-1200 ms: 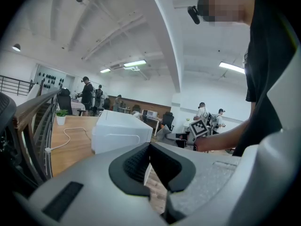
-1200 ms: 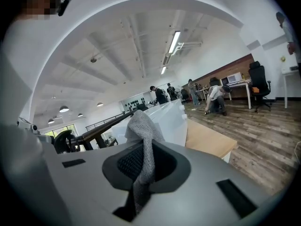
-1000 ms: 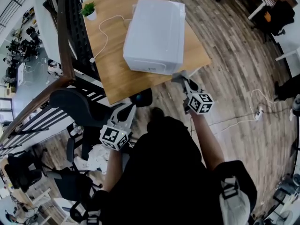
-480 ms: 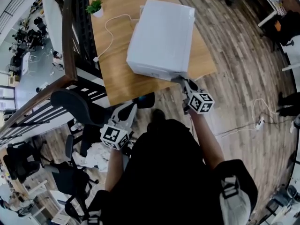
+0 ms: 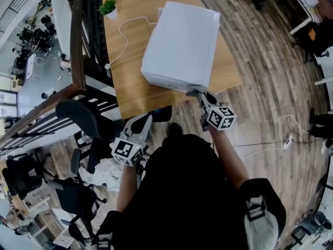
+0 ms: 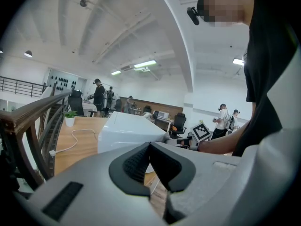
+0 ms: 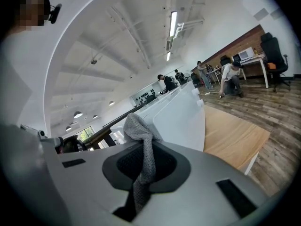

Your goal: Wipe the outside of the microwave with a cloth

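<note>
A white microwave (image 5: 182, 43) stands on a wooden table (image 5: 130, 90); it also shows in the left gripper view (image 6: 127, 131) and the right gripper view (image 7: 181, 114). My right gripper (image 5: 199, 94) is at the microwave's near right corner, shut on a grey cloth (image 7: 141, 140) that sticks up between the jaws (image 7: 146, 168). My left gripper (image 5: 144, 121) hangs lower, off the table's near edge and apart from the microwave. Its jaws (image 6: 150, 161) are closed with nothing between them.
A small potted plant (image 5: 109, 8) and a white cable (image 5: 122, 33) lie on the table's far left. A dark railing (image 5: 78, 46) runs along the left. An office chair (image 5: 83, 116) stands by my left gripper. A power strip (image 5: 285, 141) lies on the wooden floor at right.
The right gripper with the cloth has closed in on the microwave's near right corner. The left gripper has stayed where it was.
</note>
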The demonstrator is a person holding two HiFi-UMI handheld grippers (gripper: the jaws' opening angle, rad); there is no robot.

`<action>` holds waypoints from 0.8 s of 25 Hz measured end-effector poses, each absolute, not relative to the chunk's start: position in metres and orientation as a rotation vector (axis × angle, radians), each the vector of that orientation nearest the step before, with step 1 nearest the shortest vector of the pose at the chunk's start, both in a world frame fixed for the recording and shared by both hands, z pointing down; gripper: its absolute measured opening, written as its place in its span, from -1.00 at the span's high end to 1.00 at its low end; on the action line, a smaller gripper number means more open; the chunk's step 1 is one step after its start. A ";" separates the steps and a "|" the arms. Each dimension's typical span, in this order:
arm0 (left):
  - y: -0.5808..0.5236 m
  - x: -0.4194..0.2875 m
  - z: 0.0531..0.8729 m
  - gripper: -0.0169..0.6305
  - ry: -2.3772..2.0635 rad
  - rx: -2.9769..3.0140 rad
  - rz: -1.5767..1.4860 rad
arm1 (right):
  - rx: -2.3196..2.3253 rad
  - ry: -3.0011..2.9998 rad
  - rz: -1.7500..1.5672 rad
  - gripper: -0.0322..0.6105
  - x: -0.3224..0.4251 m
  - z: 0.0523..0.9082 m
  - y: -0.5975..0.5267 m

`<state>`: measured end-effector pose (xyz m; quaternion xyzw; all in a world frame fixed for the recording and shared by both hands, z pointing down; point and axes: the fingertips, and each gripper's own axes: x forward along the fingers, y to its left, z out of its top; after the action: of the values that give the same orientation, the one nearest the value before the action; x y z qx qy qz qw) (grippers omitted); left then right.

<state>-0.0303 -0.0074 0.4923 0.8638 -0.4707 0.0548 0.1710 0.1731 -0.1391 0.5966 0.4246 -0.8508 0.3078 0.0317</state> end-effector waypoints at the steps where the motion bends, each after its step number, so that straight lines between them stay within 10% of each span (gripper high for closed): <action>1: -0.009 -0.030 0.493 0.94 -1.335 2.454 0.155 | 1.303 -2.624 0.956 0.85 0.172 0.597 -0.140; 20: -0.011 -0.028 0.501 0.94 -1.407 2.410 0.175 | 1.143 -2.669 1.069 0.85 0.147 0.607 -0.143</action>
<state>-0.0283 -0.0111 0.5010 0.8490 -0.4958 0.0617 0.1721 0.1465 -0.1427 0.6067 0.3694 -0.8624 0.3453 0.0239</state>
